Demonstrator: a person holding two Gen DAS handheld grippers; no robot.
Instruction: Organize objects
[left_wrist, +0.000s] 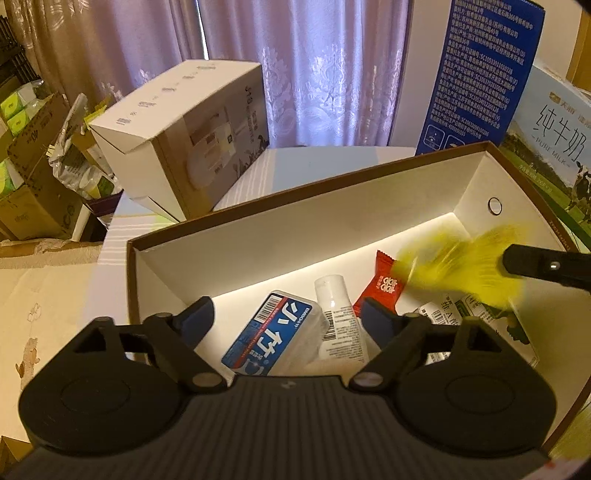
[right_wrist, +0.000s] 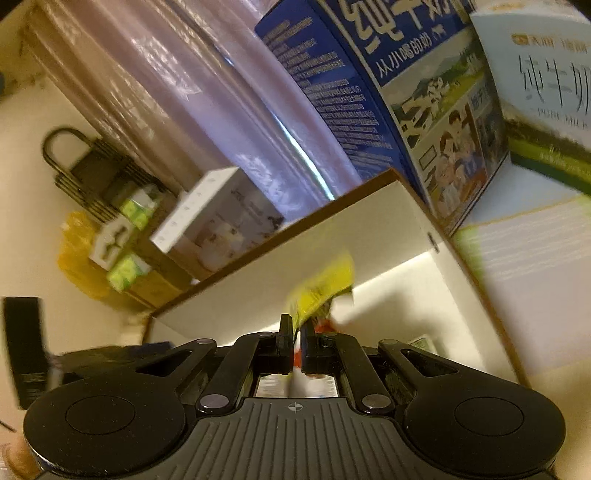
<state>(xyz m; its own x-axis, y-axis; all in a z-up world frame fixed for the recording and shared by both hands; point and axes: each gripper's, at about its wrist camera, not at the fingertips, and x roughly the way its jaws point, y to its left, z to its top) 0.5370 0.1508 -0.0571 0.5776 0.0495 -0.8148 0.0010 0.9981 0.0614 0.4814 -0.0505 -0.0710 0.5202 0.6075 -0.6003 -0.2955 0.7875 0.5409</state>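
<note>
Curtained room | left claw (left_wrist: 286, 319) open over box (left_wrist: 332, 218) | right claw (right_wrist: 294, 345) pinching yellow packet (right_wrist: 325, 286)

Left gripper (left_wrist: 286, 317) — black ribbed body, round hubs, silver pivot screws, blue pads (left_wrist: 376, 319)

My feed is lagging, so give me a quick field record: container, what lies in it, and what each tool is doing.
container: open cardboard box, white inside
contents: blue-and-white case, white tube, red sachet, printed carton
left tool: open, empty, over the case and tube
right tool: nearly closed, yellow packet between its fingers, above the box interior
yellow packet: blurred, not yet resting in the box
</note>
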